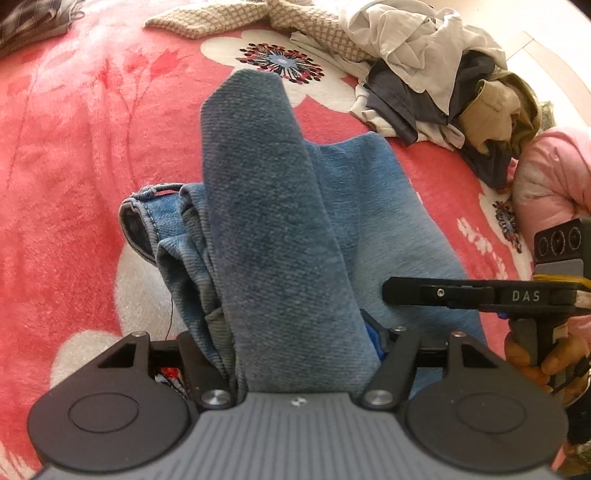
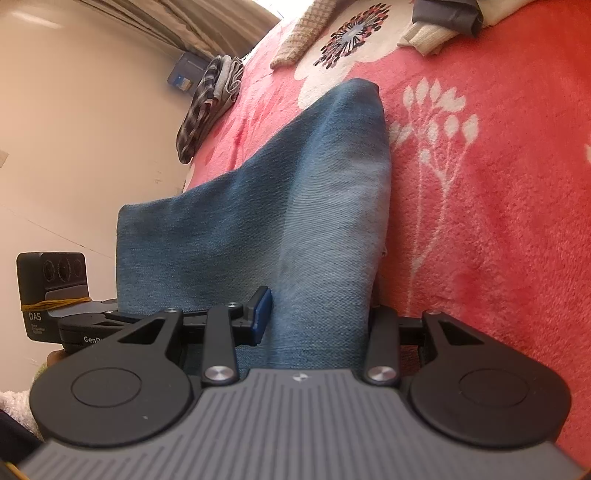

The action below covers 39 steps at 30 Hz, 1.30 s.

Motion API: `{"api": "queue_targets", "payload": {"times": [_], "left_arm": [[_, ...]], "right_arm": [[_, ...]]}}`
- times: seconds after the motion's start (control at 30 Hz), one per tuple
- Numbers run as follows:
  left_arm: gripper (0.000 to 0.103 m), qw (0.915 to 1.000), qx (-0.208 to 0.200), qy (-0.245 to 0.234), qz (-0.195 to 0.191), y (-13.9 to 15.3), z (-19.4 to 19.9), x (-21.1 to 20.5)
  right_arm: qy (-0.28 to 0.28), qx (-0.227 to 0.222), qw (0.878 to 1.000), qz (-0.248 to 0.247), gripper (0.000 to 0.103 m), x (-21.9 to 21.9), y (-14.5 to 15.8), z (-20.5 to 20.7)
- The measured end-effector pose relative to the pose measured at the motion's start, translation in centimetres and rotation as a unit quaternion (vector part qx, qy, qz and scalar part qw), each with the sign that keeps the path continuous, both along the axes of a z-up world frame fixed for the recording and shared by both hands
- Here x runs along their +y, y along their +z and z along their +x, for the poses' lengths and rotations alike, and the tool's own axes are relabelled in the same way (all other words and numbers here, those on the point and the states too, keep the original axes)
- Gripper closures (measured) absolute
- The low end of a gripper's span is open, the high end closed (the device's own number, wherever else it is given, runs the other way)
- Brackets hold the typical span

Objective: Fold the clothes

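Note:
A pair of blue jeans [image 1: 273, 206] lies on the red flowered blanket [image 1: 66, 155], with a thick fold rising toward the camera. My left gripper [image 1: 291, 332] is shut on that fold; denim fills the gap and covers the fingertips, and only one blue pad [image 1: 375, 339] shows. In the right wrist view the jeans [image 2: 280, 206] stand up as a folded slab at the bed's edge. My right gripper [image 2: 317, 314] is shut on them, its blue pad [image 2: 262, 310] pressed against the cloth. The two grippers sit close together, and a finger of the right gripper [image 1: 413, 291] reaches in from the right.
A heap of white, grey and khaki clothes [image 1: 443, 74] lies at the far right, with a beige checked cloth [image 1: 207, 22] behind it. A plaid garment [image 2: 207, 107] hangs over the bed's edge by the wall [image 2: 74, 110]. A pink sleeve [image 1: 546, 177] and a hand [image 1: 546, 362] show at right.

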<state>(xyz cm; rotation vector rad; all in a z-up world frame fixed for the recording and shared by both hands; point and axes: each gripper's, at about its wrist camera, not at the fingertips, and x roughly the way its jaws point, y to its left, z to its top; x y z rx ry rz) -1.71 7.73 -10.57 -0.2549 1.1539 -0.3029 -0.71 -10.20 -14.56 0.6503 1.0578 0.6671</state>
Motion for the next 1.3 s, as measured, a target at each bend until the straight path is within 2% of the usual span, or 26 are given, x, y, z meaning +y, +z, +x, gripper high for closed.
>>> {"api": "queue_targets", "payload": {"times": [0.4,0.87,1.3], "left_arm": [[0.039,0.9987,-0.012,-0.007,0.048,1.4,-0.4,-1.2],[0.04,0.9969,-0.023,-0.012,0.075,2.2,-0.5,-2.1],[0.04,0.9957,-0.035,-0.021,0.084,2.5,-0.9,-2.0]], "right_arm": [[0.007,-0.025,1.0,-0.002,0.066,0.4,1.1,-0.3],[0.012,-0.04,0.999,-0.014,0.066,1.1,1.8,-0.4],[0.011,-0.045,0.999,-0.016,0.066,1.3,2.2,-0.4]]}}
